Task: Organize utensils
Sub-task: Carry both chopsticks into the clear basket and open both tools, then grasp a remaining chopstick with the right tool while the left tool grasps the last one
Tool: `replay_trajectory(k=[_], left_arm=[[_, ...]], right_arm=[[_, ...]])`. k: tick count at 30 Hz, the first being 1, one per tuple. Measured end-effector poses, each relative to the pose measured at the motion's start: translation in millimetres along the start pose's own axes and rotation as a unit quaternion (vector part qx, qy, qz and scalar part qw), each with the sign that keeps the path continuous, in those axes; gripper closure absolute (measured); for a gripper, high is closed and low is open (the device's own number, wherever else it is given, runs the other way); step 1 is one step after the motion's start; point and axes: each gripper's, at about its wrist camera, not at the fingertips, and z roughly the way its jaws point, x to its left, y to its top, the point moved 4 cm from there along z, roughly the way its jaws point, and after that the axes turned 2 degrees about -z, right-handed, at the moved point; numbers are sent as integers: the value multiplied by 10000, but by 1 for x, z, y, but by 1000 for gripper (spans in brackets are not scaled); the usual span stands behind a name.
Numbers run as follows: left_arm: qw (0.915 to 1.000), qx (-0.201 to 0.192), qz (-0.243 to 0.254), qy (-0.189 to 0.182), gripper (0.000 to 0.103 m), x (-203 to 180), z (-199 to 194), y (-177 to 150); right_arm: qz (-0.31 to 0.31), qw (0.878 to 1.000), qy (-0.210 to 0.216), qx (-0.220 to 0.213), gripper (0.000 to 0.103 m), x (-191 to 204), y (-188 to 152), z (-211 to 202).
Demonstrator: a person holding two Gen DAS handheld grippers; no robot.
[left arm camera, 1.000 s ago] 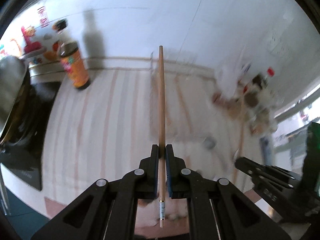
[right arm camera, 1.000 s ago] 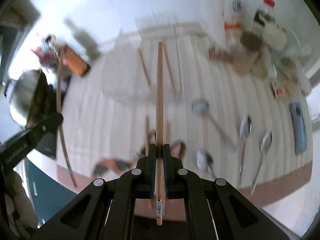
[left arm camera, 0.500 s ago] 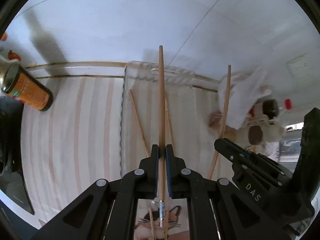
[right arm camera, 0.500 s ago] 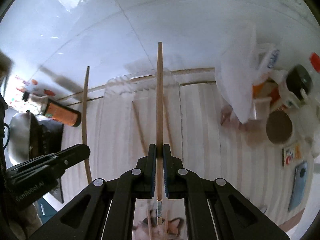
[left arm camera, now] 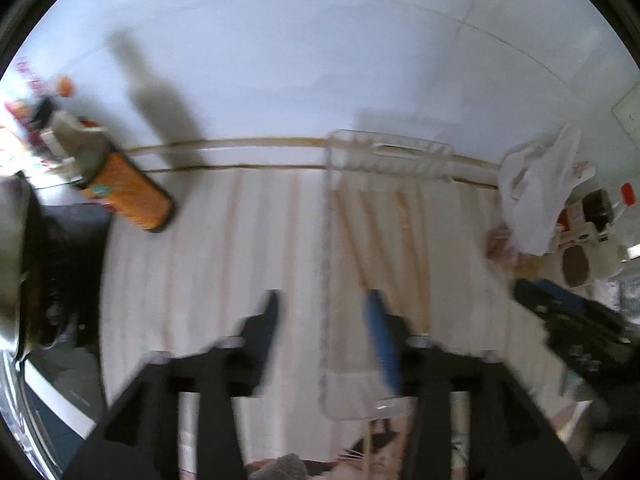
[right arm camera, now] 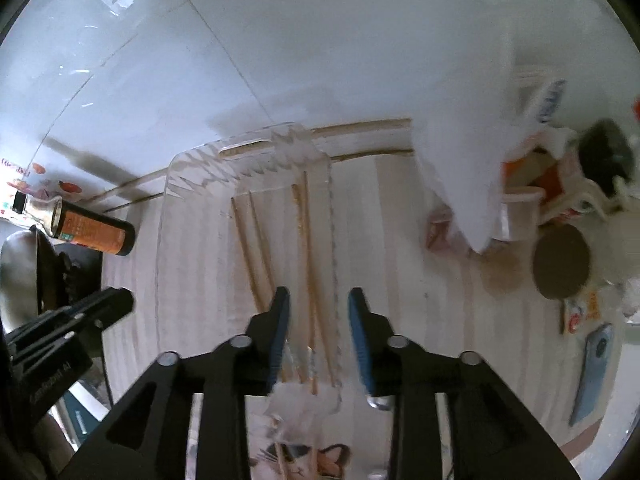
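Note:
A clear plastic tray (right arm camera: 172, 184) lies on the striped counter against the white wall, with several wooden chopsticks (right arm camera: 308, 240) lying lengthwise in it. My right gripper (right arm camera: 319, 300) hangs over the tray's near end. Its jaws are opening and its pads press on nothing, with the chopsticks lying below the gap. The left wrist view is blurred. My left gripper (left arm camera: 324, 312) straddles the tray's (left arm camera: 400, 152) left wall, its jaws opening with nothing between them. Chopsticks (left arm camera: 420, 240) show faintly inside. Each gripper appears in the other's view: right gripper (left arm camera: 560, 320), left gripper (right arm camera: 80, 320).
An orange-labelled bottle (right arm camera: 92, 232) stands left of the tray beside a dark stove and metal pot (left arm camera: 16, 260). Right of the tray are a white plastic bag (right arm camera: 460, 152), jars and cups (right arm camera: 560, 264) and a blue phone (right arm camera: 596, 364). A cat-printed mat (right arm camera: 320, 460) lies under my right gripper.
Both grippers were shut on a chopstick each; both have opened and let go, and the chopsticks now lie in the tray. The left view has swung left.

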Motion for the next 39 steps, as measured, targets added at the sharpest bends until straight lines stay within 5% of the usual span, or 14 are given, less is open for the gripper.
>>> replay_trajectory(k=[2,6,10,16,26,30,34,39], left_arm=[[9996,-260,-39,143,23,8,-9,-12],[9974,-660,-111,266,0,22,-19,-41],[9977,-506,-59,437,0,31,-5,-77],[9953,138,-1,954,0,50,45,-141],[9886,686,234,1320,0,55,84,-195],[9895,714,359,1204,0,40,84,-199],[9902,716,597,1044,0,16,85,-204],[9907,1120,655,401,3,-21,96,-216]], right_arm=[[-52,9997,-160,-166,60,-4,-14,-13],[-2,9990,-182,-417,41,-10,-48,-30],[61,9979,-198,-611,38,-11,-92,-35],[256,9997,-28,33,38,-17,-170,11],[28,9949,-1,1012,63,4,-240,93],[-266,9947,-346,936,97,6,-241,89],[-100,9935,-575,972,97,-15,-236,81],[125,9925,-721,975,97,-49,-231,68]])
